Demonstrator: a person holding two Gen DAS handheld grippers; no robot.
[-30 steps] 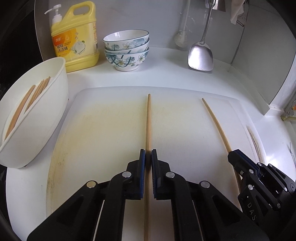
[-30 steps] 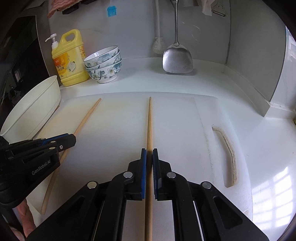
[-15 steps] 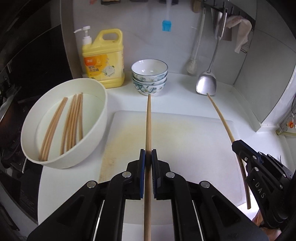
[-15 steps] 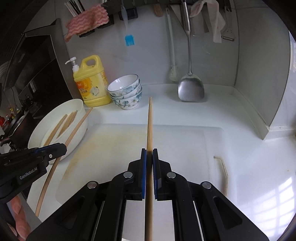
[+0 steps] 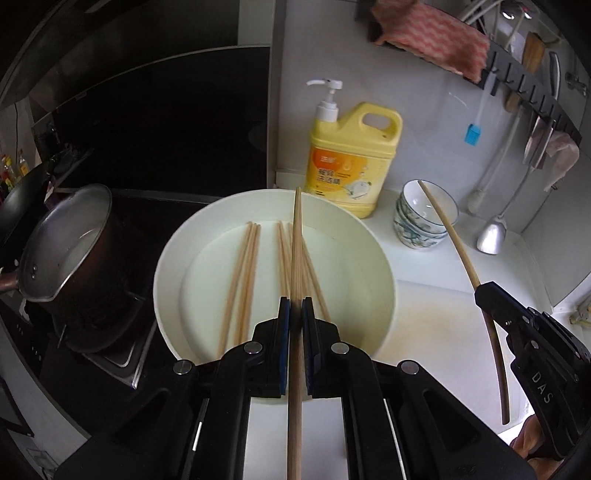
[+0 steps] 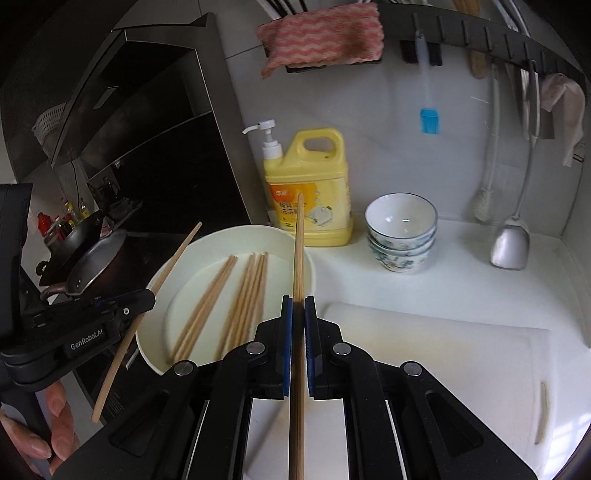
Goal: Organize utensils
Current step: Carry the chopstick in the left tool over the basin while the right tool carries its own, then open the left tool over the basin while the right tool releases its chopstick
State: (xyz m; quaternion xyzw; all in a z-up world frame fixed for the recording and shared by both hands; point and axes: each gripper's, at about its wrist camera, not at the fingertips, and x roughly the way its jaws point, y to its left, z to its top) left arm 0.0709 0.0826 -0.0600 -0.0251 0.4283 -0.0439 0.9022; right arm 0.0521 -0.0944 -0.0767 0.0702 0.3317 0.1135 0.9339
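Left gripper (image 5: 295,310) clenches a chopstick (image 5: 295,258) pointing at 12 o'clock over the white basin (image 5: 384,273); right gripper (image 6: 298,308) grips another chopstick (image 6: 299,243), seemingly above the basin's edge.

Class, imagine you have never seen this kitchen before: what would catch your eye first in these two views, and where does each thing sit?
First, the left gripper and right gripper, each shut on one wooden chopstick aimed at the wide white bowl, where more chopsticks lie. Behind the bowl stands a bright yellow dish soap jug, with stacked patterned bowls on its right. A pink striped cloth hangs on the wall rack above.
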